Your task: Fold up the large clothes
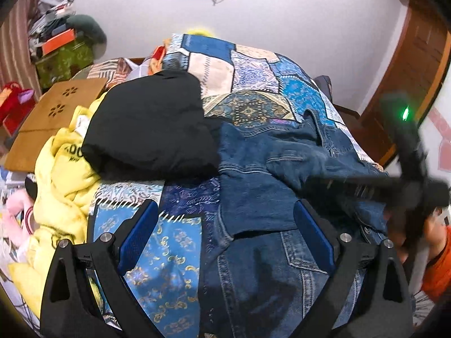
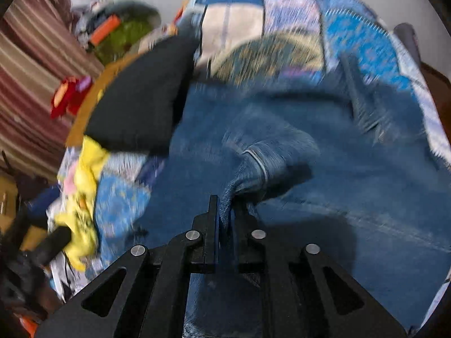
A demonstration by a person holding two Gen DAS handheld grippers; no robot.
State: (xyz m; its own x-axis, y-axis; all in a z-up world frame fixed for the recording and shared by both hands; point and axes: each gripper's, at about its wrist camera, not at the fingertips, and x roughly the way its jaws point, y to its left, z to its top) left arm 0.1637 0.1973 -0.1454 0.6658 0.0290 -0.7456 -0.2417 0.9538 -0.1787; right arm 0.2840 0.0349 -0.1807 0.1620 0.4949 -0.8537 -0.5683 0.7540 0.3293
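Note:
A blue denim jacket [image 1: 270,197] lies spread on a bed covered by a blue patchwork quilt [image 1: 248,84]. My left gripper [image 1: 225,225] hovers over the jacket's near edge, jaws wide open, nothing between its blue pads. My right gripper [image 2: 225,217] is shut on a bunched fold of the denim jacket [image 2: 253,166], which rises into its jaws; this view is blurred. In the left wrist view the right gripper's black body [image 1: 408,169] shows blurred at the far right, over the jacket.
A folded black garment [image 1: 152,129] sits on the quilt left of the jacket, beside a crumpled yellow garment [image 1: 64,174]. A wooden board [image 1: 50,118] and cluttered boxes [image 1: 62,59] stand at the left. A person's orange sleeve [image 1: 437,270] shows at the right edge.

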